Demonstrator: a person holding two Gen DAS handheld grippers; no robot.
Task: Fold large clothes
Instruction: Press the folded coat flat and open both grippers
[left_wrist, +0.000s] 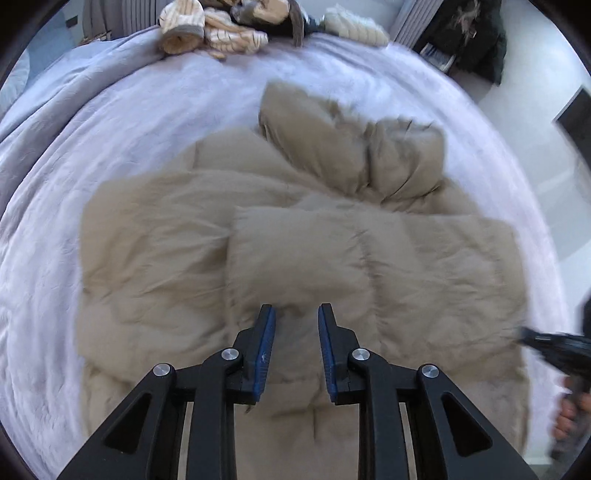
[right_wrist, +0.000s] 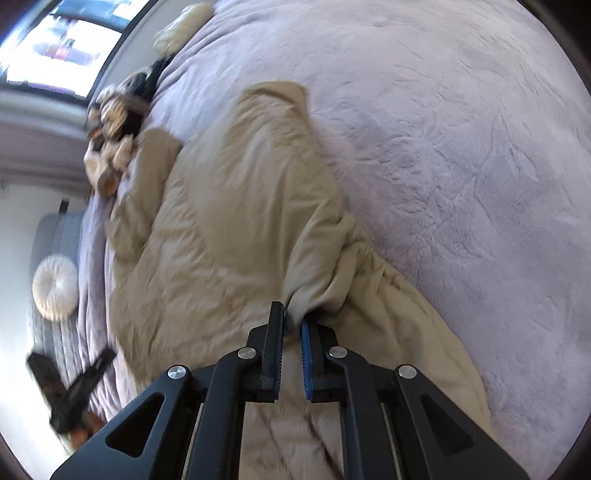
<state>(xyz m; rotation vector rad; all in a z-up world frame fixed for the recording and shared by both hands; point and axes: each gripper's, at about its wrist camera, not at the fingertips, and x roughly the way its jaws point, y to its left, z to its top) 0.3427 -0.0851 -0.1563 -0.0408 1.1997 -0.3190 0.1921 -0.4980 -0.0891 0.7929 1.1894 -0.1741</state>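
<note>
Lilac plush bedspread (right_wrist: 461, 155) under tan quilted puffer coat (left_wrist: 295, 258); right gripper (right_wrist: 293, 321) pinches a coat fold at 6 o'clock, left gripper (left_wrist: 296, 317) apart, empty; mid-fold, next carry fold across

Soft daylight fills both views, bright and even, with only faint shadows in the creases of the tan jacket (left_wrist: 295, 236) and the lilac bedspread (left_wrist: 74, 221). In the right wrist view a window (right_wrist: 62, 48) at the upper left is blown out to white. Motion blur smears most of the fabric, strongest towards the edges. The fisheye lens bends the bed into a dome, ringed by dark corners.
</note>
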